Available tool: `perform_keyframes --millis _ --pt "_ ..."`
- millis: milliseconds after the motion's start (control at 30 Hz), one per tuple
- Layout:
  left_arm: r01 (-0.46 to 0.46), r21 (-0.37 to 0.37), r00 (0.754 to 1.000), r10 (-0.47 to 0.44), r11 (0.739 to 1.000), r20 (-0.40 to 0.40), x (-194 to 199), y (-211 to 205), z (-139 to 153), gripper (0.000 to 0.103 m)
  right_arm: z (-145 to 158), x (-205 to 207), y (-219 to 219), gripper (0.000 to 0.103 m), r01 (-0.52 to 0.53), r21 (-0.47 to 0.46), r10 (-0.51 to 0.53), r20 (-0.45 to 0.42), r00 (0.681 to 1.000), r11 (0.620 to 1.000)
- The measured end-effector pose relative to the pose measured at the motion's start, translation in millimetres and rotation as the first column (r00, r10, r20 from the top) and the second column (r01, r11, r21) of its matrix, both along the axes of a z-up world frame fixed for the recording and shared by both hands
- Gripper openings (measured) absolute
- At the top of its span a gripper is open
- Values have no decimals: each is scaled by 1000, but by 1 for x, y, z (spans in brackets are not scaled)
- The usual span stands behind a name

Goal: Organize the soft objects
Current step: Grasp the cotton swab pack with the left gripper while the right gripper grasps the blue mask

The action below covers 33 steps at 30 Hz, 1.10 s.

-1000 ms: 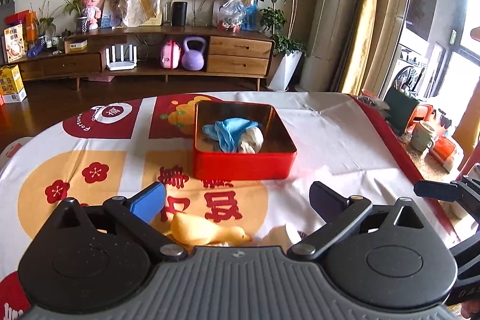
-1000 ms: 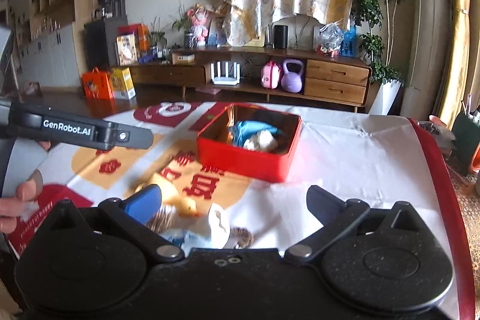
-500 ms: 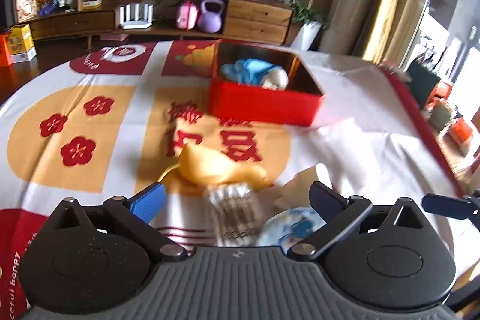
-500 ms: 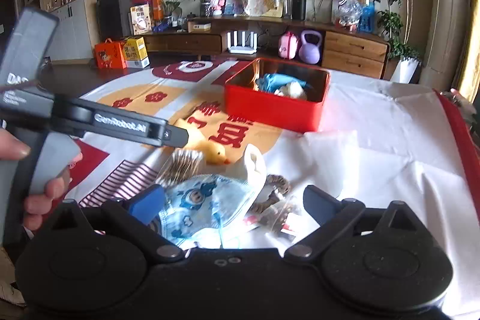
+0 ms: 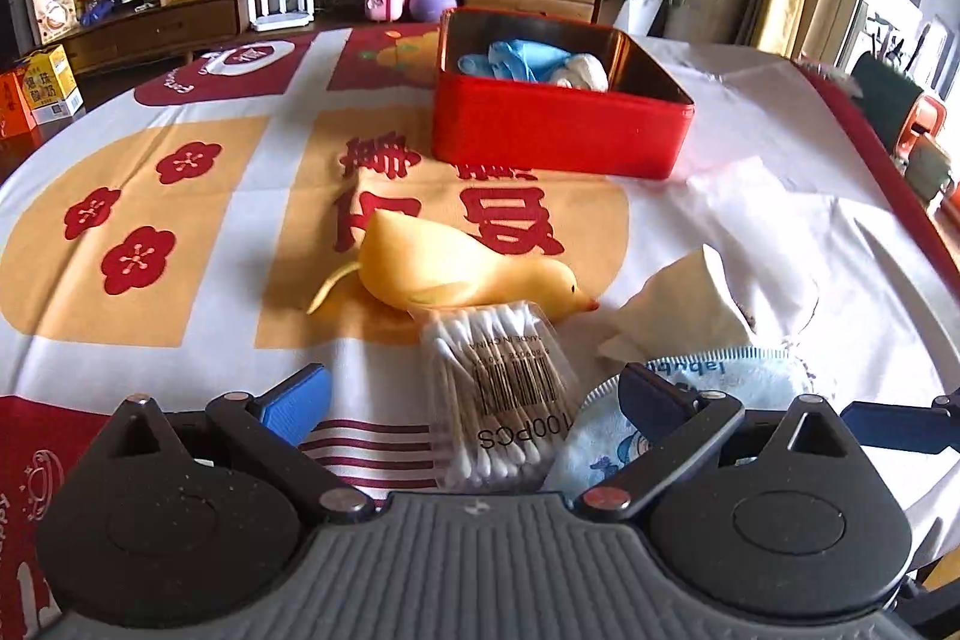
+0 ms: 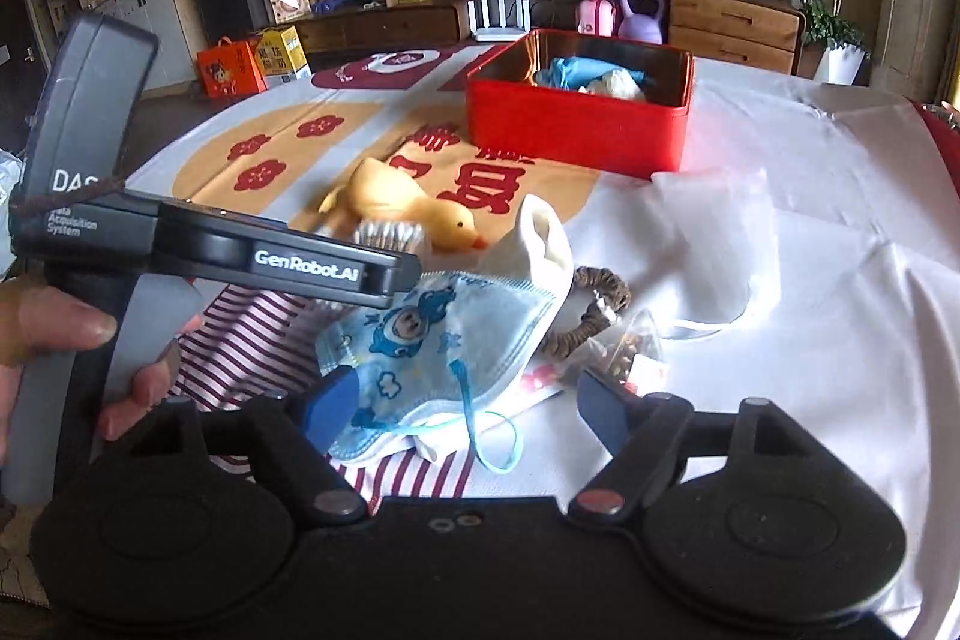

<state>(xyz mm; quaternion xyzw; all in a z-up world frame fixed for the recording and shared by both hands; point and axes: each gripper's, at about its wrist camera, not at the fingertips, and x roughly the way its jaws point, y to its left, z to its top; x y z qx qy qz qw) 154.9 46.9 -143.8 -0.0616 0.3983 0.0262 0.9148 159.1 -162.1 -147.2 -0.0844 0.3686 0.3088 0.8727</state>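
The left gripper [image 5: 474, 394] hangs low over the bench [image 5: 780, 148], fingers [image 5: 297, 403] spread wide around a cotton swab pack [image 5: 498, 388]. A yellow rubber duck [image 5: 456, 268] lies just beyond it. A red tin [image 5: 558, 130] farther back holds what looks like a blue glove [image 5: 522, 61].

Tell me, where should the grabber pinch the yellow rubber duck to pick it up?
Probably across the fat middle of its body. The yellow rubber duck lies on its side, beak toward the cotton swab pack that sits against it. So the left gripper, open now, would best come down from above with one finger on either flank, clear of the thin tail and the swabs.
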Motion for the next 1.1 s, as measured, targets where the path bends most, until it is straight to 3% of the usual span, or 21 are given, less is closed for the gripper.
perform_keyframes --millis 167,300,500,733,1100 --pt "11 11 1000 -10 1000 -14 8 -4 -7 101 -3 6 1 72 0 10 0 -19 1000 1000" --pt "15 -5 1000 -15 1000 -21 13 -4 -8 91 -4 12 0 66 20 33 -19 -35 999 999" --pt "19 -18 999 -20 1000 -27 15 -6 -9 73 -1 15 0 50 40 58 -38 -41 998 997" --pt "24 4 999 -24 1000 -27 15 -5 -8 51 -2 15 1 23 53 57 -51 -44 998 997" --pt "24 -11 1000 -24 1000 -6 7 0 -4 39 12 4 0 2 45 71 -46 11 999 996"
